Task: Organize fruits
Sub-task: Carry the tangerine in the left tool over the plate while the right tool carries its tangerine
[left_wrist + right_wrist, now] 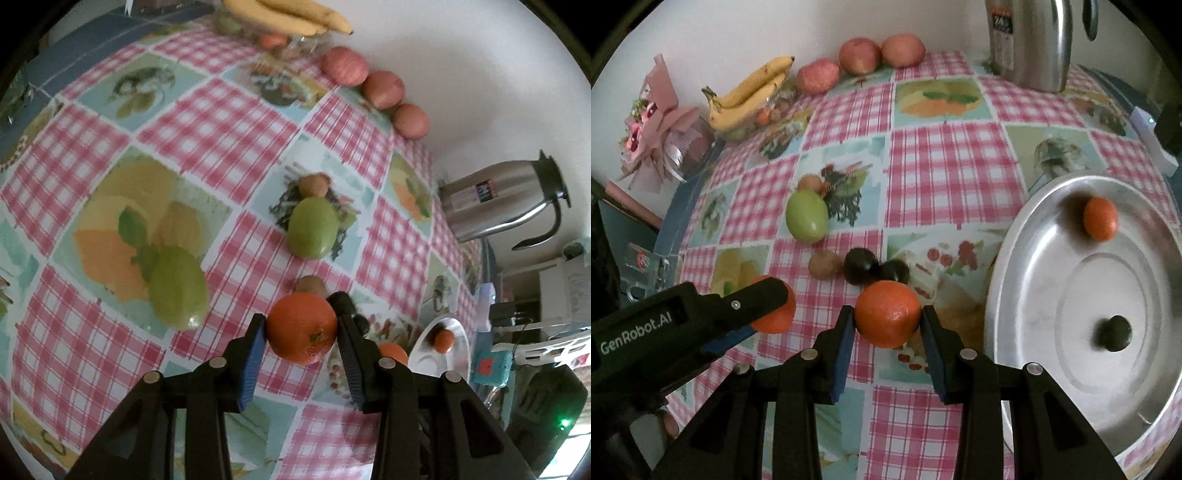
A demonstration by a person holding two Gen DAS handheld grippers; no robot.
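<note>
My left gripper (301,328) is shut on an orange (295,332), held just above the checked tablecloth. My right gripper (887,314) is shut on a second orange (886,317) beside the round metal plate (1034,240). That plate holds a small orange (1100,218) and a dark round fruit (1113,333). Two dark fruits (860,266) and a kiwi (824,264) lie just beyond the right gripper. Further out are a green fruit (806,216) and another kiwi (809,183). A second green fruit (178,288) lies left of the left gripper.
Three red apples (858,55) line the wall at the back. Bananas (750,92) rest on a clear bowl of fruit at the back left. A steel kettle (1030,40) stands at the back right, and a pink bouquet (661,136) lies off the table's left edge.
</note>
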